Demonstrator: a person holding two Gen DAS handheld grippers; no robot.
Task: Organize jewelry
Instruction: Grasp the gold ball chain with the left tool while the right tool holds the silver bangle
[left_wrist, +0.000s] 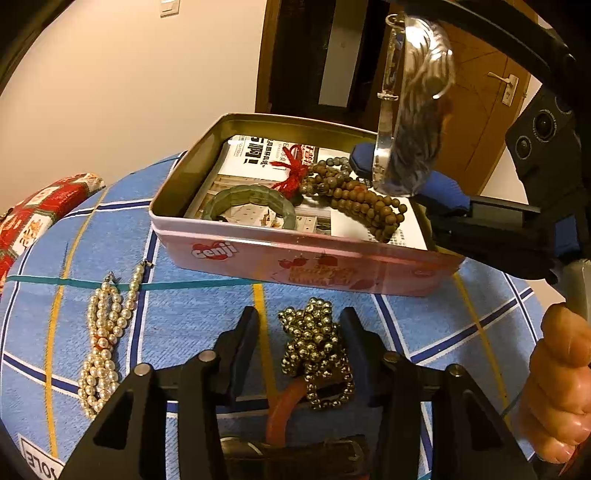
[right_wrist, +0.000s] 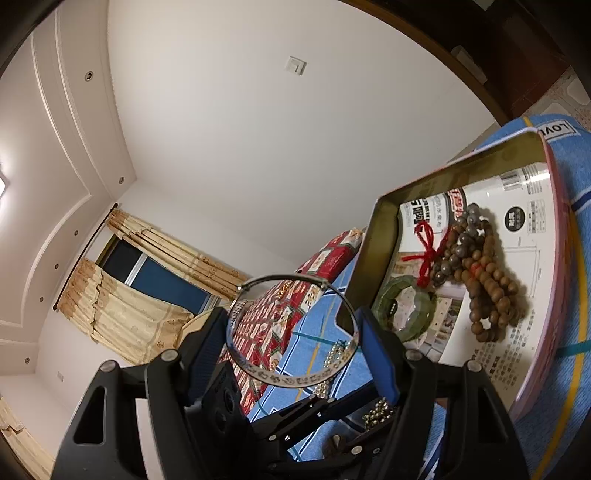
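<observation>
A pink tin (left_wrist: 310, 258) lined with printed paper holds a green bangle (left_wrist: 251, 201), brown bead strands (left_wrist: 362, 206) and a red cord (left_wrist: 293, 171). My left gripper (left_wrist: 299, 328) is open, its fingers either side of a gold bead bracelet (left_wrist: 314, 347) on the blue cloth. An orange bangle (left_wrist: 284, 410) lies under the beads. My right gripper (right_wrist: 291, 332) is shut on a silver bangle (right_wrist: 295, 380) and holds it above the tin's far right end (left_wrist: 410, 110). The tin (right_wrist: 546, 332) shows to its right.
A pearl necklace (left_wrist: 105, 339) lies on the blue checked cloth (left_wrist: 184, 314) at the left. A dark strap (left_wrist: 295, 454) lies by the near edge. A red patterned cushion (left_wrist: 33, 218) is at the far left. A wooden door (left_wrist: 476, 110) stands behind.
</observation>
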